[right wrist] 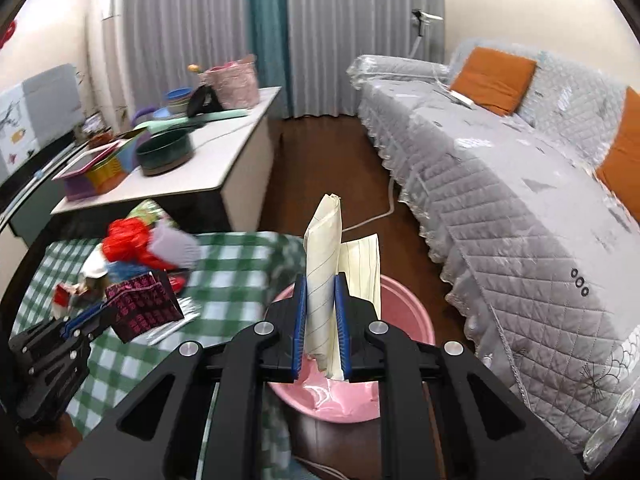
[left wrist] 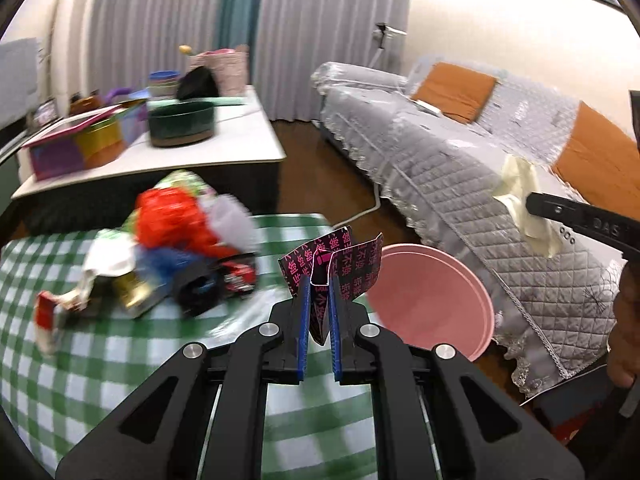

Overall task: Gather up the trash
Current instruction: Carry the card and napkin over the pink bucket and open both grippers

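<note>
Two tools, both loaded. Left tool (left wrist: 319,312) clenched on a black-and-pink printed wrapper (left wrist: 332,266), held above the right edge of the green-checked surface (left wrist: 120,380), just short of the pink bin (left wrist: 432,304). Right tool (right wrist: 321,320) clamped on a folded cream lined paper (right wrist: 324,256), hanging directly over the pink bin on the floor. Step in hand, by the look of it: carrying two pieces to the drop. Next move: spreading the right fingers so the paper falls inside the rim, then bringing the wrapper across past the surface edge before letting go. More trash (left wrist: 168,248) heaped toward the far left corner of the surface: red plastic, white scraps, a dark lump, blurred. Beyond, a white cabinet (left wrist: 248,148) with bowls and boxes, a grey quilted sofa (right wrist: 520,200) with orange cushions, grey curtains.
</note>
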`<state>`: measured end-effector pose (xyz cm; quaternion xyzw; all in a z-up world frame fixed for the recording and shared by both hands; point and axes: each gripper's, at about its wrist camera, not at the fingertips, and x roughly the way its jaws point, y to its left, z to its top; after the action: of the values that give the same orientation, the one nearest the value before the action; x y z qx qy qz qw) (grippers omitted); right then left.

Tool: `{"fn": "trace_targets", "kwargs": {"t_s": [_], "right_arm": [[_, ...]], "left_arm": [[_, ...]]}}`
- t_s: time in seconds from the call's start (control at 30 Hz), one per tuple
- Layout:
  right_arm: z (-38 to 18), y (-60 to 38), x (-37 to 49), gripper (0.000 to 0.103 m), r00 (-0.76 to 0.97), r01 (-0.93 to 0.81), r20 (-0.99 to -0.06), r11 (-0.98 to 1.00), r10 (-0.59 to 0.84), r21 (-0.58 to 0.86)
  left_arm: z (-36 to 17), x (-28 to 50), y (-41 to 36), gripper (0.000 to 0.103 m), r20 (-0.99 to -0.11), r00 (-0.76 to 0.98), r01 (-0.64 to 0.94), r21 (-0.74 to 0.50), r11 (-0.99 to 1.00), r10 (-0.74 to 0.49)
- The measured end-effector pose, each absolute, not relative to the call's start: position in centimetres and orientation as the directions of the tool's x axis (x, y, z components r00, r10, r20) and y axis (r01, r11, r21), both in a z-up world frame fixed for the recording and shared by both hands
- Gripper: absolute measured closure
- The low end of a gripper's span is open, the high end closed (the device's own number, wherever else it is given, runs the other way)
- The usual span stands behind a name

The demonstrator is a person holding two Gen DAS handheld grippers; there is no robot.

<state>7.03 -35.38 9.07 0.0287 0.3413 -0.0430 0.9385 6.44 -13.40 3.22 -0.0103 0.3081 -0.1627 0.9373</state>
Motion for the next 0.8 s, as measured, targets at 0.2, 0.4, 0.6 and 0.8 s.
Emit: {"fn": "trace_targets", "kwargs": {"t_s": [0.2,0.4,0.6,0.8], "right_arm": [[6.6,-37.7,9.0,0.089,0.732,0.134,-0.677,0.99,-0.078,0.031],[4.8,-37.7,9.7,0.089,0.701,0.13,-0.709,0.991,-0.08,0.017],[3.8,-38.2,10.0,0.089,0.675,0.134,-0.734,0.991,-0.08,0.016],[3.4,-38.4,10.4,0.088,0.664,0.14,-0.743,0.99,-0.078,0.021]], "left_arm": [[1.5,8.4,-18.4,0.094,-0.595,0.728,0.343,-0.115,0.932,-0.341],[-0.5,10.0,-21.4,0.094,-0.62,0.702,0.365,-0.111,0.924,-0.351],[-1.9,11.0,-23.1,0.094,-0.64,0.684,0.378,-0.1,0.92,-0.35],[-2.3,11.6,-23.5,0.094,-0.65,0.675,0.383,-0.097,0.919,-0.35]]}}
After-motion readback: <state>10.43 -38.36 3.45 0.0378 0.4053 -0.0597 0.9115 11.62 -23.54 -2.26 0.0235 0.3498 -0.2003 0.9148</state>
